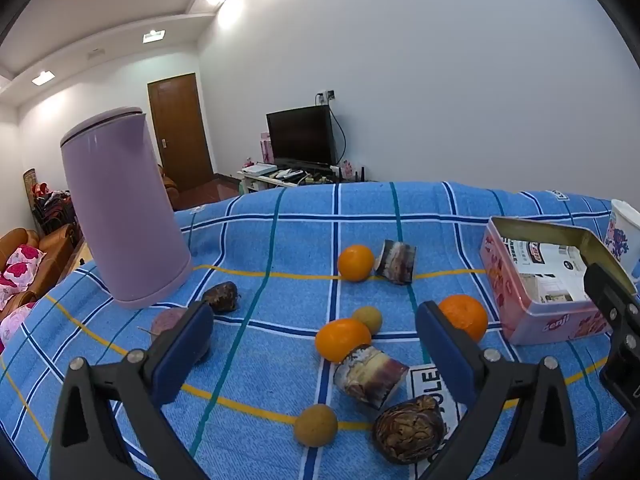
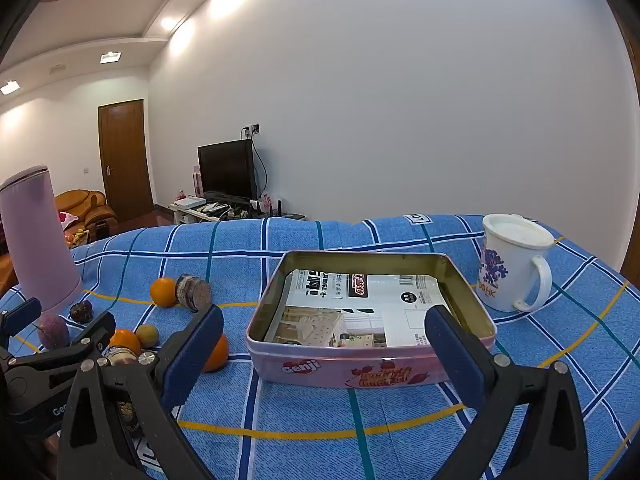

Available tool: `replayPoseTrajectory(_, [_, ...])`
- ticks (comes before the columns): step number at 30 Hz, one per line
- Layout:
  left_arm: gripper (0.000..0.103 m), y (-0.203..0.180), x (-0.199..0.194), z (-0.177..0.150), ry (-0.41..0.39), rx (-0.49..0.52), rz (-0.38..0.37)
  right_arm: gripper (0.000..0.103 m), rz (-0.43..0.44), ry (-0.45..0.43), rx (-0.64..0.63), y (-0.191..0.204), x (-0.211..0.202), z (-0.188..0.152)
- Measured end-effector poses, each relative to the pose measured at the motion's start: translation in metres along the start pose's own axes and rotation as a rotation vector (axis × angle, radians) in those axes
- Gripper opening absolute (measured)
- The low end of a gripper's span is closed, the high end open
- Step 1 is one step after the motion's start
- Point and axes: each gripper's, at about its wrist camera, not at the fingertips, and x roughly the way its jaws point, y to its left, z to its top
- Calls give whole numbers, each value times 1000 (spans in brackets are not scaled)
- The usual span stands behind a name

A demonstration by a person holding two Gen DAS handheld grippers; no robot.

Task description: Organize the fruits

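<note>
Lilac kettle: a tall plastic kettle [image 1: 124,208] stands at your far left on the blue checked cloth [image 1: 280,232], with a purple fruit [image 1: 168,320] and a dark scaly one [image 1: 222,297] at its foot.
Left gripper: your left gripper [image 1: 314,344] hangs above the cloth with its blue pads spread wide, holding nothing.
Scattered fruit: between and beyond those pads lie three oranges [image 1: 343,339], two small tan round fruits [image 1: 316,425], two short cut stalk pieces with purple rind [image 1: 370,376] and a brown scaly fruit [image 1: 410,428], all loose on the cloth.
Pink tin: an open tin [image 2: 340,368] sits right of the fruit; only a printed paper lies inside, no fruit.
Right gripper: your right gripper [image 2: 324,340] hovers just before the tin's near wall, pads wide apart and empty.
White mug: a lidded mug [image 2: 514,264] stands beside the tin, farthest right.
Step in hand: judging by the empty tin, you are at the first pick.
Next move: lower the left gripper over the nearest orange, close gently on its round sides, then carry it right to the tin.
</note>
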Motion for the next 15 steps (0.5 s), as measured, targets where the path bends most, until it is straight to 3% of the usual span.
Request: replayPoseTrajectory(15, [103,0,0,0,1,3,-2,102,0,0,2,8,-1,1])
